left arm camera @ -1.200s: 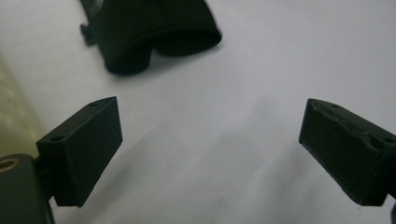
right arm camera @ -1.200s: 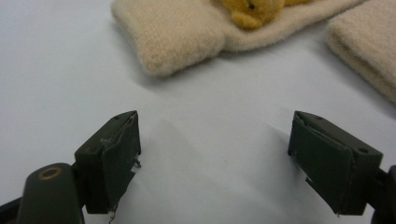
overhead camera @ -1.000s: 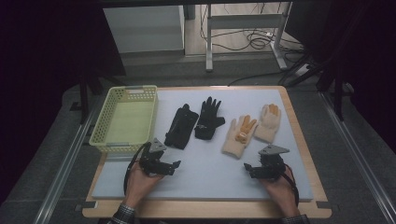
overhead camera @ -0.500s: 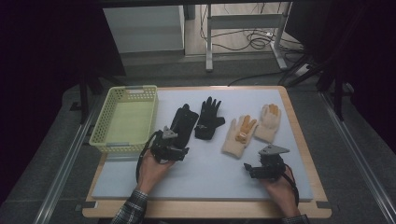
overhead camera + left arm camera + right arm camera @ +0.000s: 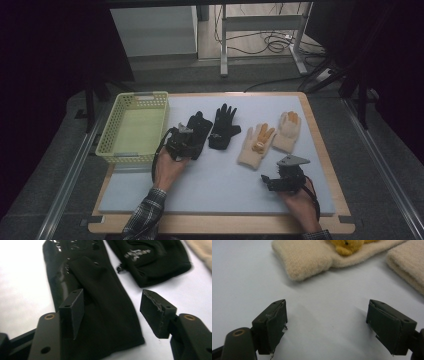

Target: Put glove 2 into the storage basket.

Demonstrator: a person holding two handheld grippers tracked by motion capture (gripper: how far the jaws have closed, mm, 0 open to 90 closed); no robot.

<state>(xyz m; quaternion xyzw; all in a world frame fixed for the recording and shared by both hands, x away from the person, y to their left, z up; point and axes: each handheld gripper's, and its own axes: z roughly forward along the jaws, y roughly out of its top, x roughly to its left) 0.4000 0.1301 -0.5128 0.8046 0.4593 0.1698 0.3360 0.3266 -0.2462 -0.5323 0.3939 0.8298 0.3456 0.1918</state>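
Four gloves lie in a row on the desk (image 5: 220, 185): two black and two cream. One yellow-green basket (image 5: 131, 131) stands at the desk's left edge, and two tongs are in the person's hands.

The left tongs (image 5: 186, 145) sit over the cuff end of the left black glove (image 5: 199, 126), just right of the basket. In the left gripper view their jaws stand apart and have just been closing; the glove's cuff (image 5: 105, 315) lies between them, the left pad low against the cloth, the right pad clear of it over bare desk. No grip shows yet. The second black glove (image 5: 223, 127) lies just beside, its cuff with a pale logo cut off at the top of that view.

The right tongs (image 5: 272, 181) rest near the desk's front right, jaws wide apart with bare desk surface between them. Ahead of them lies the nearer cream glove (image 5: 256, 145), bearing an orange-yellow ornament; the second cream glove (image 5: 288, 131) lies just beside it to the right.

The left black glove's fingers blur into the dark sheen in the left gripper view, and the tongs hide its cuff in the high view.
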